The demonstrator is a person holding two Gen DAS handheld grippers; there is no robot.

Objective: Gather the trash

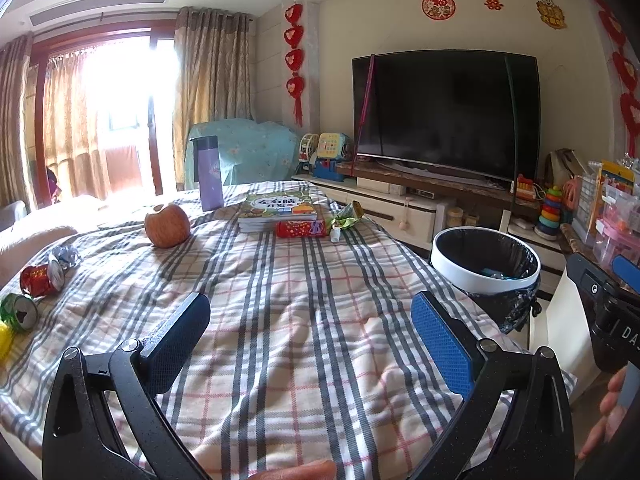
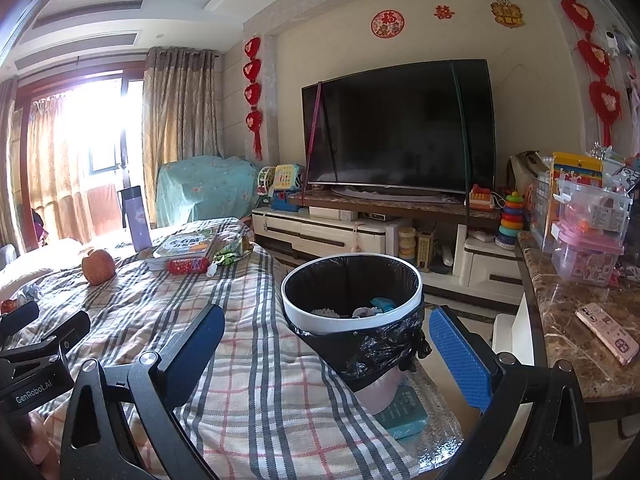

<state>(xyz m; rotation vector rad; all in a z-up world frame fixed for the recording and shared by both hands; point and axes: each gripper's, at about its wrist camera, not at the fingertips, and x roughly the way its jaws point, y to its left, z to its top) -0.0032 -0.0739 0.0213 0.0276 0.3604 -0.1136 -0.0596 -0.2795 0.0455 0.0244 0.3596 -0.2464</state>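
Step in hand: selecting a target. Left gripper (image 1: 310, 334) and right gripper (image 2: 326, 354) both stand apart, empty. Crushed cans (image 1: 40, 280) lie at left edge; bin (image 1: 484, 260) (already lined) sits at right. Next move likely requires reaching left.

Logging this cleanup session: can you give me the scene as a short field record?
surface: plaid cloth
bin: trash bin, black liner, some items inside, beside the cloth's right edge
trash visible: red can, green can, green wrapper
other items: apple, purple bottle, books
left gripper: jaws open, empty
right gripper: jaws open, empty
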